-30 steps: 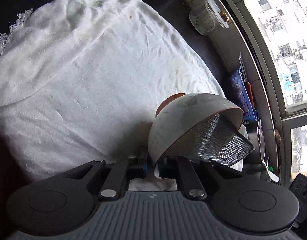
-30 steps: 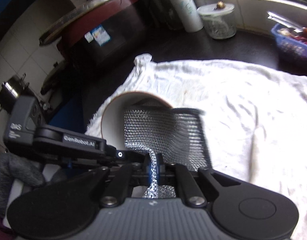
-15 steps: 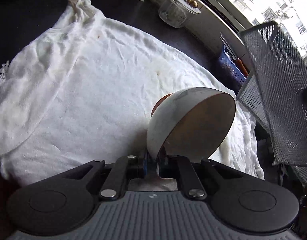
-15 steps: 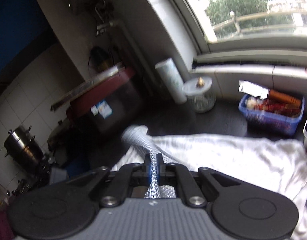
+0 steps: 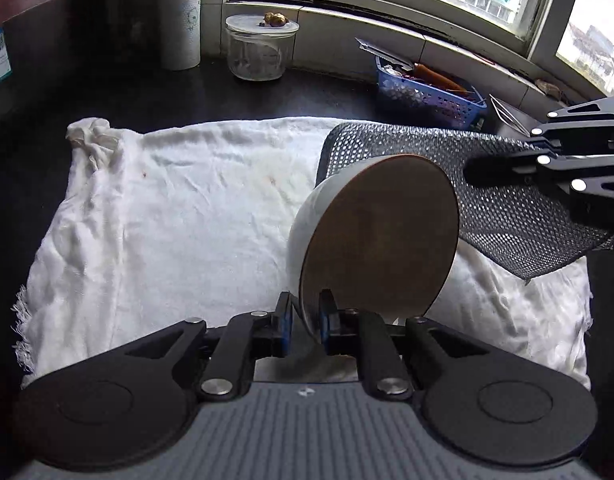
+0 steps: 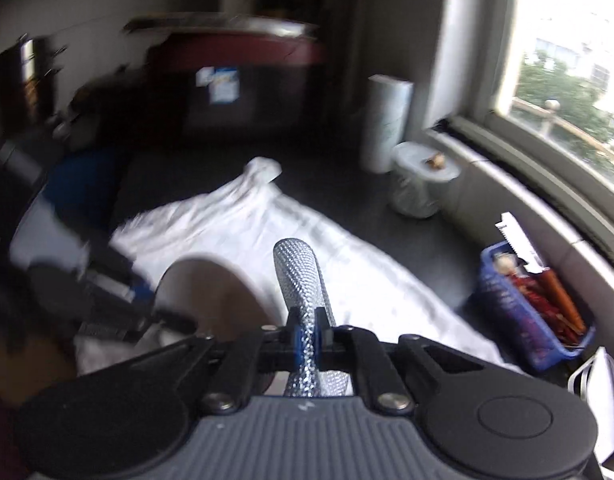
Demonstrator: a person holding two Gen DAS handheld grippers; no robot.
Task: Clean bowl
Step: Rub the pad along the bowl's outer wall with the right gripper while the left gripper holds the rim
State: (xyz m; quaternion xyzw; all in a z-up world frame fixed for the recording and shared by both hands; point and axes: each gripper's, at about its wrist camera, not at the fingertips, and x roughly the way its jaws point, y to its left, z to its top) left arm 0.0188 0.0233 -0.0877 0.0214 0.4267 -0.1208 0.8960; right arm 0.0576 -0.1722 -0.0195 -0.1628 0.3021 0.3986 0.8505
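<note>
The bowl [image 5: 377,236] stands on edge over the near right part of the white towel [image 5: 179,232], its brown inside facing right and its pale outside facing left. It looks like glazed ceramic: stiff, fairly heavy for its size, slippery if wet and likely to chip if dropped, so the rim is the sensible place to hold it, with the pads well past the lip. The left gripper [image 5: 305,320] has it there, jaws straddling the near rim; they have just been opening a little, with the rim between them, and a sliver of gap shows at the left pad, so the hold looks loose. Behind and right of the bowl hangs the mesh cloth [image 5: 507,216], a soft, limp silvery scouring sheet, apart from the bowl's inside. The right gripper [image 6: 310,336] is all but closed, pinching a bunched fold of that mesh. Beyond the towel on the dark counter stand a paper roll [image 5: 179,16] and a lidded jar [image 5: 261,46] at far left, and a blue basket [image 5: 427,96] at far right under the window.
</note>
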